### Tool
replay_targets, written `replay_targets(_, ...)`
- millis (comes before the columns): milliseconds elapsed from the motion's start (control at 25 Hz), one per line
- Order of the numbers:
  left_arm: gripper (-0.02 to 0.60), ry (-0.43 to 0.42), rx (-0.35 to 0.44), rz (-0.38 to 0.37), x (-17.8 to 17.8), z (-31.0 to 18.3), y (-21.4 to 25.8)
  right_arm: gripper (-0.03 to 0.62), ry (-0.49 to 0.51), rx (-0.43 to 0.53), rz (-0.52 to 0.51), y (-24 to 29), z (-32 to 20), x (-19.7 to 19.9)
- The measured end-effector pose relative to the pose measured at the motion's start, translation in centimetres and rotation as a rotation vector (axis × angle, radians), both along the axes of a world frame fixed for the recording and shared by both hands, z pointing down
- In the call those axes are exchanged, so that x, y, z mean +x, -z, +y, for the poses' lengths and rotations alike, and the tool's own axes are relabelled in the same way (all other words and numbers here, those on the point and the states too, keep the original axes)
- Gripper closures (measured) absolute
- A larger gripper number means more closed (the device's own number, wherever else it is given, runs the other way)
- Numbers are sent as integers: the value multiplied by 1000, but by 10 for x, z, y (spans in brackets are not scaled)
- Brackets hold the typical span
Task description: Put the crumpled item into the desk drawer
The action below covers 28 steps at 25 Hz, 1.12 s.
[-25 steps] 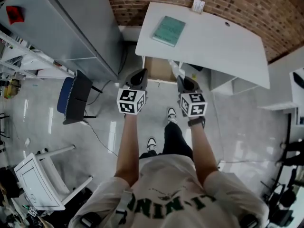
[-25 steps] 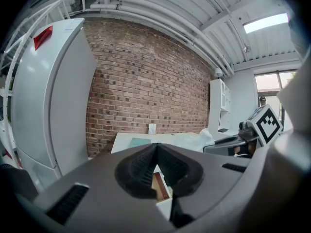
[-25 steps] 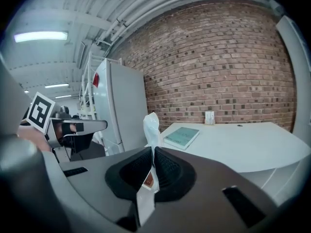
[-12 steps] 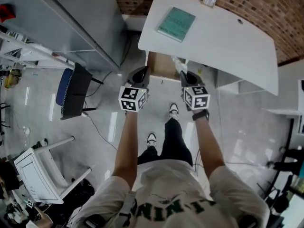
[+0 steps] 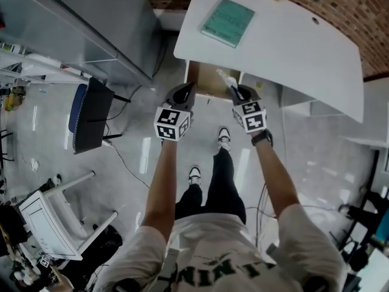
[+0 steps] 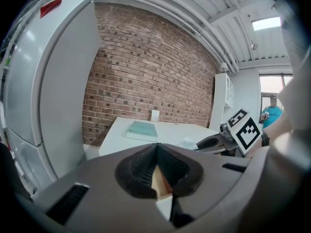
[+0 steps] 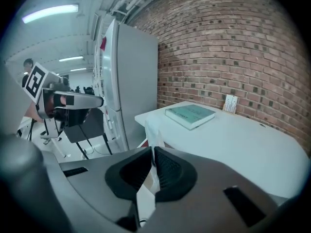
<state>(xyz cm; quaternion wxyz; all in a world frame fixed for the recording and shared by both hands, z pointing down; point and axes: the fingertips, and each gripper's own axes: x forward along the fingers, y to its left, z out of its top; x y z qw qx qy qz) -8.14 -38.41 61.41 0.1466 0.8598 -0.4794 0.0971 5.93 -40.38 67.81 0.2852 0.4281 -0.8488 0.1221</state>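
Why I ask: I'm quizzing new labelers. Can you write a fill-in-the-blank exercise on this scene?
1. The right gripper pinches a crumpled white item, while the left gripper holds ____.
2. The desk drawer in front of both grippers stands ____.
3. The teal book lies on top of the white ____.
4. The wall at the far side is built of ____.

Missing words: nothing; open; desk; brick.

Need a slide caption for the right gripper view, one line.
Right claw shut on a crumpled white item, facing a white desk with a teal book.
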Motion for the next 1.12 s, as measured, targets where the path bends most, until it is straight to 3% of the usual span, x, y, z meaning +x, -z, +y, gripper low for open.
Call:
replay_targets(560, 588, -25, -24, 14, 8, -19, -70, 583, 108, -86, 161, -109, -19, -2)
replay_targets(1120, 588, -42, -46, 55, 10, -23, -118, 585, 150, -171, 269, -189, -38, -1)
